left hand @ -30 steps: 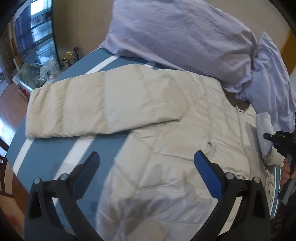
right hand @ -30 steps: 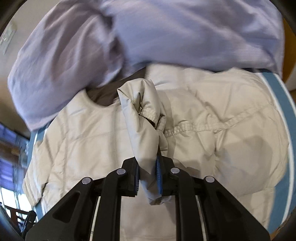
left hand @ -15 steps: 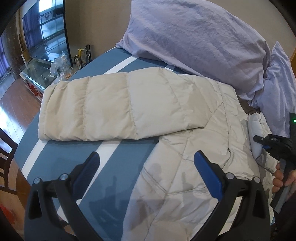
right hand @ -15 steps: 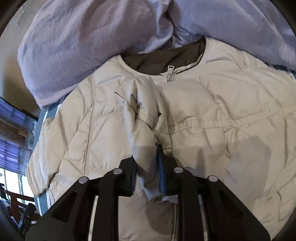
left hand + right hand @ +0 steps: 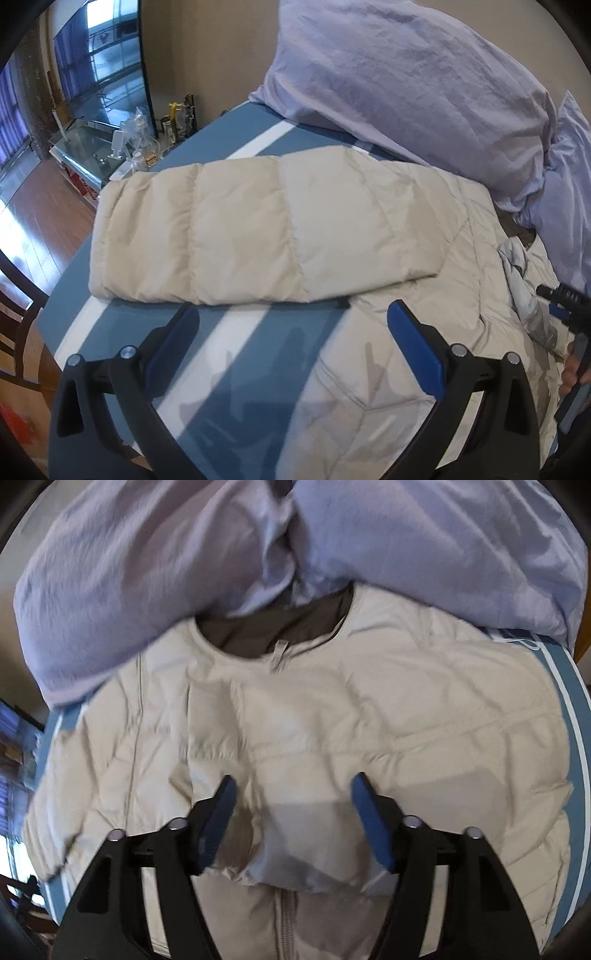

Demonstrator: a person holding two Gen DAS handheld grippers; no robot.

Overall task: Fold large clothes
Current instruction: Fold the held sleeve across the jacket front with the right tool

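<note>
Right gripper [image 5: 291, 801] fingers just opened above cream jacket [image 5: 332, 716].

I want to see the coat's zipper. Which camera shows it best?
The right wrist view: the puffer jacket's zipper runs down its front, below the brown collar lining. The left wrist view shows mainly the outstretched sleeve, no zipper.

The lavender bedding [image 5: 155, 583] is hiding your jacket's [image 5: 369, 716] collar edge. Motion blur is smearing the zipper pull [image 5: 277, 656], and the frame's right edge is cutting off your right hand-held gripper [image 5: 565, 306].

Black gripper frames [image 5: 291, 321] – blue pads, silver screws.
</note>
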